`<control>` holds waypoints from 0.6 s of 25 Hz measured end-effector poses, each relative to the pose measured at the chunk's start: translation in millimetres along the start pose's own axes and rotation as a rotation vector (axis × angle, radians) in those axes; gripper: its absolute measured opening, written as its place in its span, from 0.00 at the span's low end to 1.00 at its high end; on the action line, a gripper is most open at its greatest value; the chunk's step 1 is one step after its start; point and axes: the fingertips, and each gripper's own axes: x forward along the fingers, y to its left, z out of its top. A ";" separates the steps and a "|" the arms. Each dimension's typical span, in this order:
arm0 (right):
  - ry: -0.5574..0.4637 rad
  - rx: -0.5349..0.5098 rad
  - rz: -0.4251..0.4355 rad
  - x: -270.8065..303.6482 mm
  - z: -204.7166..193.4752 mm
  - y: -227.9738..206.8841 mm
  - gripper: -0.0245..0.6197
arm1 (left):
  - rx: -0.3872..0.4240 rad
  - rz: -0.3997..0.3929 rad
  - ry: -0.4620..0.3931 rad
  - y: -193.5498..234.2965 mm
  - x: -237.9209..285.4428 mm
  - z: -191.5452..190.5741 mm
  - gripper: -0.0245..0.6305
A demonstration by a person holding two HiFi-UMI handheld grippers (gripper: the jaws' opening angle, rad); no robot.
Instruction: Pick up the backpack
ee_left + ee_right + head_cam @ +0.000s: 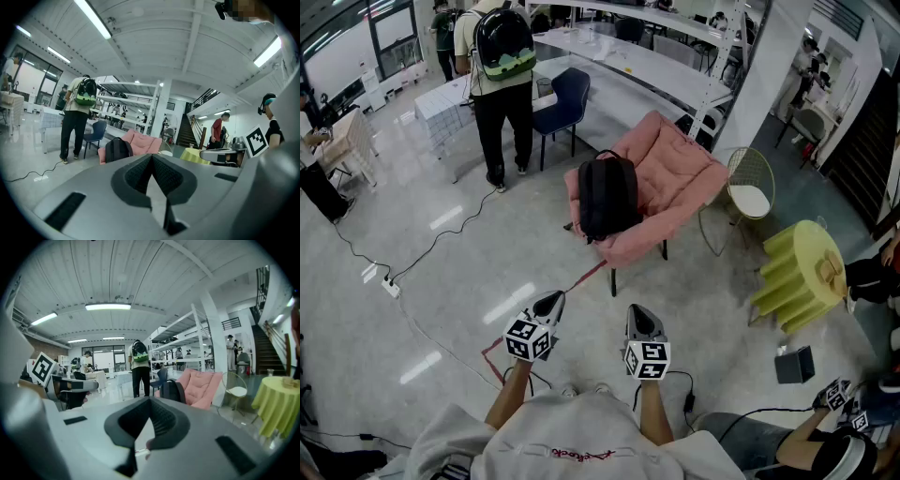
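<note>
A black backpack [607, 195] stands upright on the seat of a pink cushioned chair [675, 183] ahead of me. It shows small in the left gripper view [117, 150] and in the right gripper view [172, 391]. My left gripper [551, 302] and right gripper [640, 319] are held side by side near my body, well short of the chair. Both are shut with nothing between their jaws.
A person wearing a black and green backpack [502, 70] stands at the back left beside a dark blue chair [565, 103]. A wire chair [750, 192] and a round yellow-green table [802, 272] stand right of the pink chair. Cables [389, 281] cross the floor on the left.
</note>
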 end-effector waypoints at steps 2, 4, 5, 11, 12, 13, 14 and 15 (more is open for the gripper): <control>0.001 -0.001 0.002 1.4 -4.1 1.9 0.07 | -0.001 -0.002 0.002 2.5 -0.4 -4.0 0.05; 0.001 -0.002 0.004 3.3 -7.0 3.1 0.07 | -0.001 -0.005 0.002 4.2 -0.2 -6.4 0.05; 0.001 -0.003 0.004 4.1 -7.8 3.5 0.07 | 0.000 -0.007 0.003 4.7 0.0 -7.1 0.05; 0.007 0.002 -0.001 3.7 -10.7 9.3 0.07 | 0.000 -0.019 0.016 5.9 -4.3 -11.8 0.05; 0.004 0.004 -0.001 4.1 -10.5 10.3 0.07 | -0.001 -0.020 0.016 6.7 -4.7 -12.0 0.05; -0.001 0.008 0.000 4.4 -9.9 11.2 0.07 | -0.001 -0.022 0.015 7.4 -5.0 -12.0 0.05; -0.006 0.013 0.001 4.7 -9.4 12.0 0.07 | 0.000 -0.023 0.014 8.0 -5.2 -11.9 0.05; -0.011 0.018 0.003 5.0 -9.1 12.9 0.07 | 0.001 -0.024 0.014 8.6 -5.4 -11.8 0.05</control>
